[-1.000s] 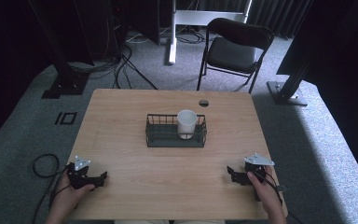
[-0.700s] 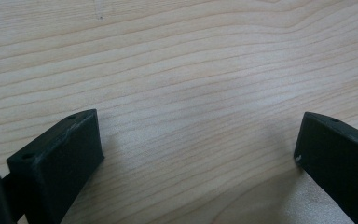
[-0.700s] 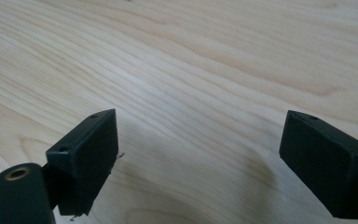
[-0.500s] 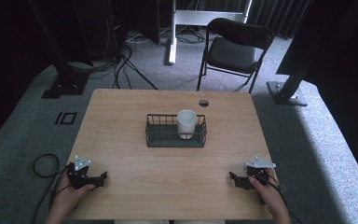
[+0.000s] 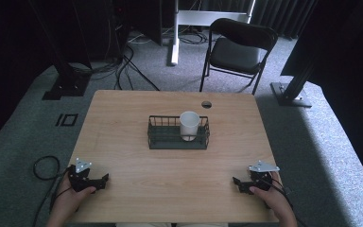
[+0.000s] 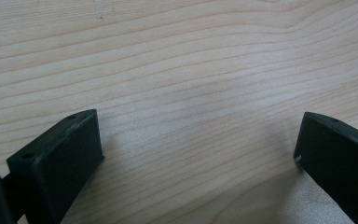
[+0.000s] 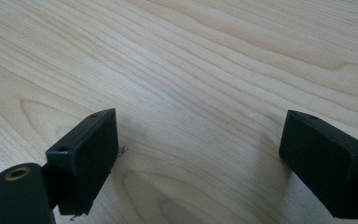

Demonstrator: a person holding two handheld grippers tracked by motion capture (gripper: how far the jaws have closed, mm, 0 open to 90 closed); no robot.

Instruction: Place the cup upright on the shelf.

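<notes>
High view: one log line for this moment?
left gripper: open, on table | right gripper: open | cup: in basket

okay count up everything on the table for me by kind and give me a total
White cup: 1, standing in the basket
Black wire basket: 1
Handheld grippers: 2, the left gripper and the right gripper, both resting open near the table's near edge
Total: 4
</notes>
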